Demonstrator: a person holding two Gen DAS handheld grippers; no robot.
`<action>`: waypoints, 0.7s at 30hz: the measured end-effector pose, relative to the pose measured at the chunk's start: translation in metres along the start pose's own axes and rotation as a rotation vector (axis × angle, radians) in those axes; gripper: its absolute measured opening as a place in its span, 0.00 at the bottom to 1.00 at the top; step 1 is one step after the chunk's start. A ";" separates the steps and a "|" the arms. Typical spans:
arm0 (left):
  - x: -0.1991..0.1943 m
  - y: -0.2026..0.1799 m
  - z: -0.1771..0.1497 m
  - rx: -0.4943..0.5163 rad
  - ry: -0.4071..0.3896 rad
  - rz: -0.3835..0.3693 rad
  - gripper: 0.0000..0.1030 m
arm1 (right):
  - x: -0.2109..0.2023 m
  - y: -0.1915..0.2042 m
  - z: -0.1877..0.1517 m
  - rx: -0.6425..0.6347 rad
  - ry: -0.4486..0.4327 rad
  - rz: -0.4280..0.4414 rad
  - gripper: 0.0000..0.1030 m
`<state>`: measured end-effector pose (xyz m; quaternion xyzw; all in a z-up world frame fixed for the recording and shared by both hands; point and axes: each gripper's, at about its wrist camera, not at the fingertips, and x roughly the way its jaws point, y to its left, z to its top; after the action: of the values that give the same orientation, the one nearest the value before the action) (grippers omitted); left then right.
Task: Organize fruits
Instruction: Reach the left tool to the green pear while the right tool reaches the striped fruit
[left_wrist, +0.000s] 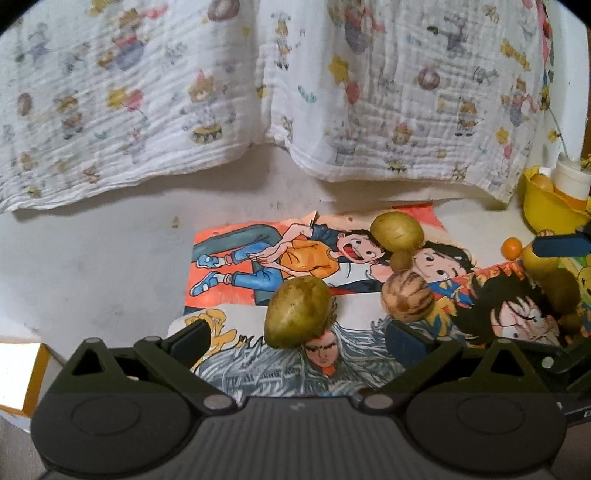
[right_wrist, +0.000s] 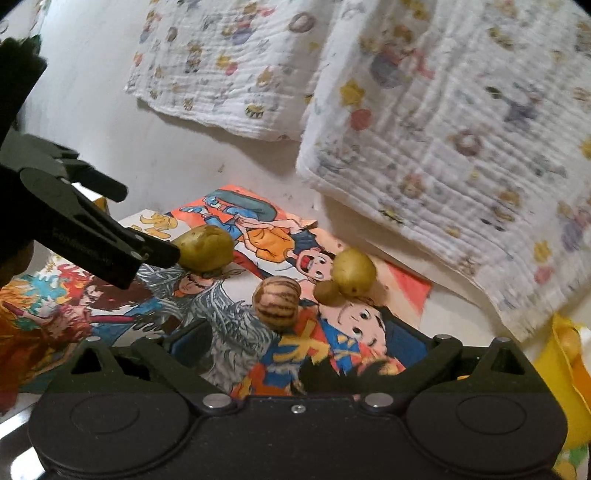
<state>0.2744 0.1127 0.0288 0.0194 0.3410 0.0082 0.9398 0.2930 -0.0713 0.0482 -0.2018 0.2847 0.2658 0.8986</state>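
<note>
Between wide-spread left fingers (left_wrist: 201, 334), a green fruit (left_wrist: 299, 312) (untouched).

Fruits (left_wrist: 300, 312) lie on posters (left_wrist: 236, 258), cloth (left_wrist: 147, 110) behind.

Faint lettering on left tongs (right_wrist: 177, 254), seemingly illegible

Left hand-held gripper (left_wrist: 295, 332) jaws wide apart, right hand-held gripper (right_wrist: 299, 341) likewise
</note>
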 end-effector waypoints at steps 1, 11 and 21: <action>0.006 0.002 0.001 0.001 0.006 -0.005 0.99 | 0.008 0.000 0.002 -0.008 0.011 0.011 0.93; 0.049 0.014 0.009 0.019 0.051 -0.055 0.92 | 0.065 0.003 0.007 -0.085 0.043 0.087 0.83; 0.076 0.016 0.013 0.074 0.090 -0.116 0.75 | 0.101 0.001 0.010 -0.067 0.076 0.127 0.72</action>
<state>0.3405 0.1307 -0.0092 0.0338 0.3837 -0.0579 0.9210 0.3668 -0.0290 -0.0070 -0.2231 0.3217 0.3239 0.8613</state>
